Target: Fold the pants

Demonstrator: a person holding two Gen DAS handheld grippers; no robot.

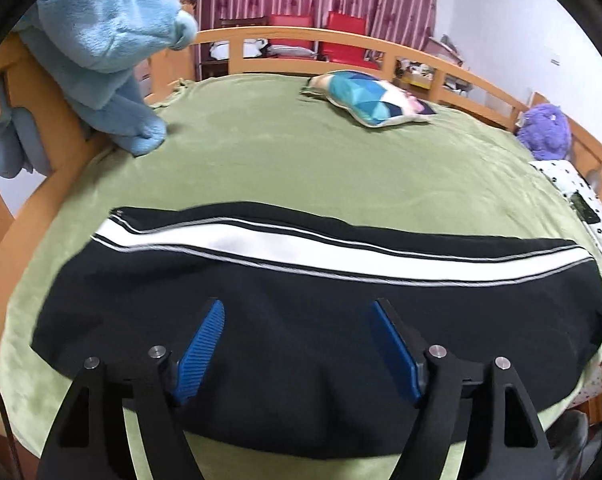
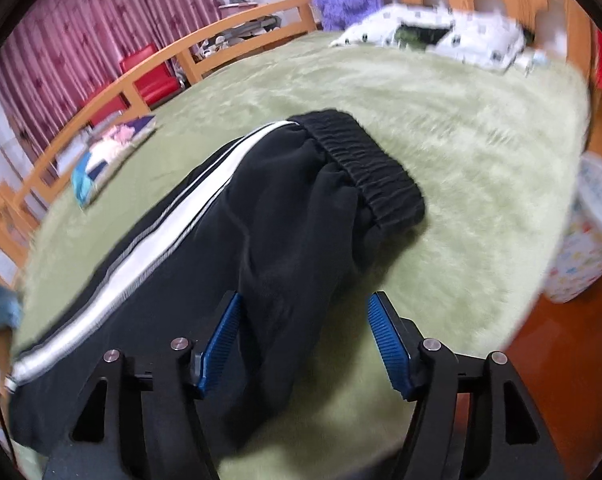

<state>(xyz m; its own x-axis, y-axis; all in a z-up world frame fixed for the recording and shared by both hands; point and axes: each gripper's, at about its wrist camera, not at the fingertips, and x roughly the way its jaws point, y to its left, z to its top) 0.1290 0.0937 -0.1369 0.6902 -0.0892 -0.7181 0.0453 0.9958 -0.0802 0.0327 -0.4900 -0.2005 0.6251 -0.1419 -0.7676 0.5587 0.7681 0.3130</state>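
Observation:
Black pants [image 1: 301, 312] with a white side stripe lie lengthwise across a green blanket [image 1: 281, 168] on the bed, folded leg on leg. My left gripper [image 1: 299, 312] is open and empty just above the black fabric near its front edge. In the right wrist view the pants [image 2: 229, 240] run from lower left to the elastic waistband [image 2: 369, 168] in the middle. My right gripper [image 2: 305, 304] is open over the seat part below the waistband, with fabric lying between the blue pads [image 2: 389, 340] but not pinched.
A wooden bed rail [image 1: 341, 40] rings the bed. A blue plush blanket [image 1: 109, 48] hangs at the left corner. A patterned cushion [image 1: 373, 98], a purple plush toy [image 1: 545, 132] and a spotted pillow [image 2: 441, 32] lie farther back. A patterned bin [image 2: 585, 232] stands beside the bed.

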